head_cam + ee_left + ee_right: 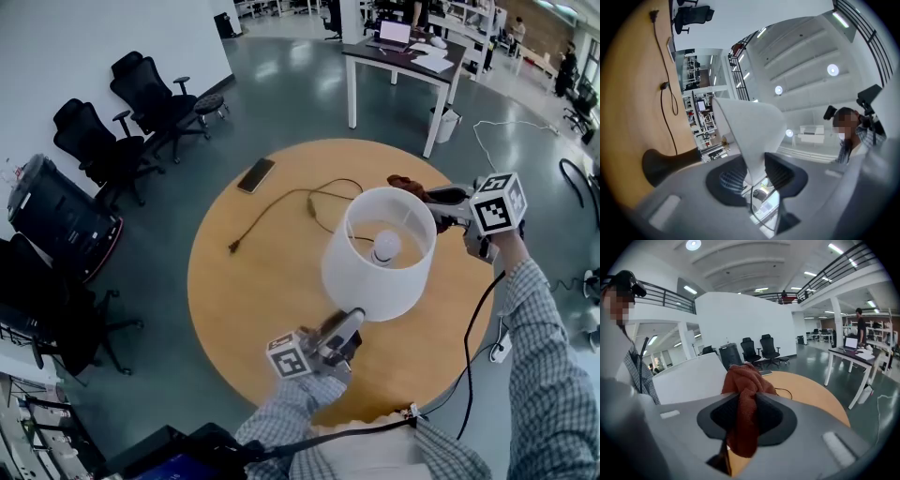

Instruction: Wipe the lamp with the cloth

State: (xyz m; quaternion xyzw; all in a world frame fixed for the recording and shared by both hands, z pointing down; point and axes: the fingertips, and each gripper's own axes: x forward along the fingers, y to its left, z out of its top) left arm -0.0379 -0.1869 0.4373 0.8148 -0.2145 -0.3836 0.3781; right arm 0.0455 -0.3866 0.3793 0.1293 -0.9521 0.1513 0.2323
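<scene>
Head view | left gripper (352, 319) clamped on lamp (370, 281) shade rim, 6 o'clock; right gripper (427, 195) clamped on cloth (403, 182), 2 o'clock | risk: hard wiping may crumple shade or tip lamp

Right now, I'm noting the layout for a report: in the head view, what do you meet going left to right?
Black office chairs → phone → white lampshade → checked sleeve.

One lamp (373, 274); one cloth (743, 380); one phone (255, 174); two tongs (349, 319) (419, 194)
</scene>
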